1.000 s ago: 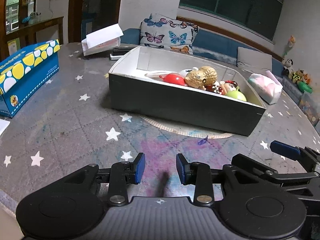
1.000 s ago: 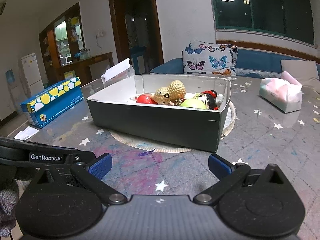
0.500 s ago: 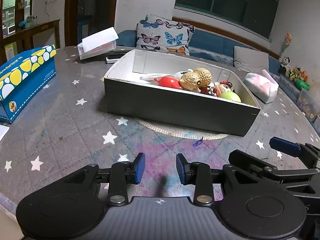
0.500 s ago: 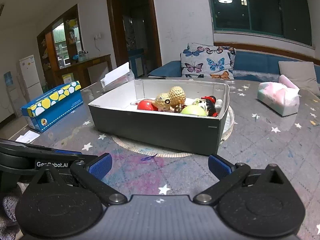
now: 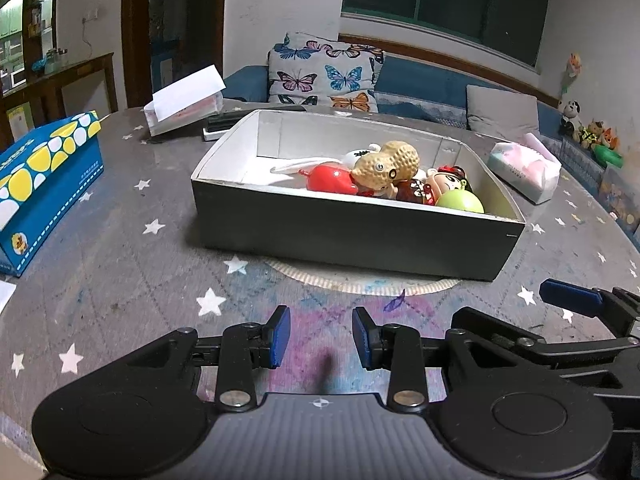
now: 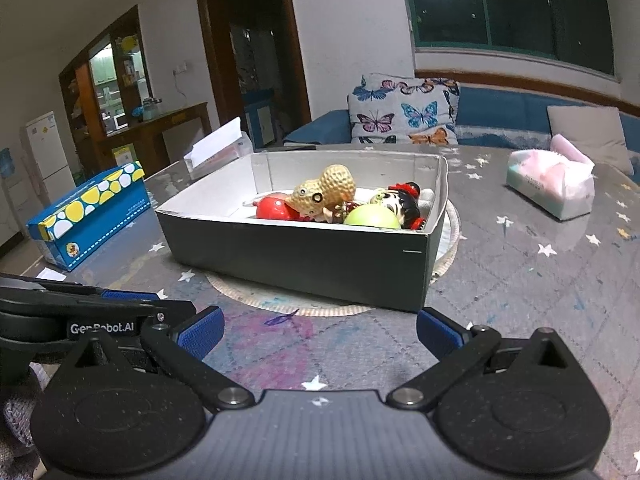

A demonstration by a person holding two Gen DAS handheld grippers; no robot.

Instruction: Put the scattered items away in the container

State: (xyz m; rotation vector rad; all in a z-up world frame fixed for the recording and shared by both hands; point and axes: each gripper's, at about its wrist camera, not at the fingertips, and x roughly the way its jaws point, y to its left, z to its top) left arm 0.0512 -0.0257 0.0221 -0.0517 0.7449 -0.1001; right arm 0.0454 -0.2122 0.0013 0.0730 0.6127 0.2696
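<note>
A dark grey box (image 5: 352, 232) (image 6: 296, 252) with a white inside stands on a round mat in the middle of the table. In it lie a peanut toy (image 5: 386, 166) (image 6: 326, 190), a red toy (image 5: 332, 178) (image 6: 276, 208), a doll with black hair (image 5: 444, 182) (image 6: 402, 202) and a green ball (image 5: 460, 202) (image 6: 372, 216). My left gripper (image 5: 318, 336) is empty, jaws a narrow gap apart, in front of the box above the table. My right gripper (image 6: 318, 330) is wide open and empty, also in front of the box; it shows at the right of the left wrist view (image 5: 568, 304).
A blue box with yellow dots (image 5: 44, 176) (image 6: 92, 208) stands at the left. A tissue pack (image 5: 524, 168) (image 6: 550, 182) lies at the right. A white open box (image 5: 184, 100) sits behind. A sofa with a butterfly cushion (image 5: 324, 76) is beyond the table.
Both grippers have drawn back and risen a little from the box, so it looks smaller and farther. The jaws have not changed.
</note>
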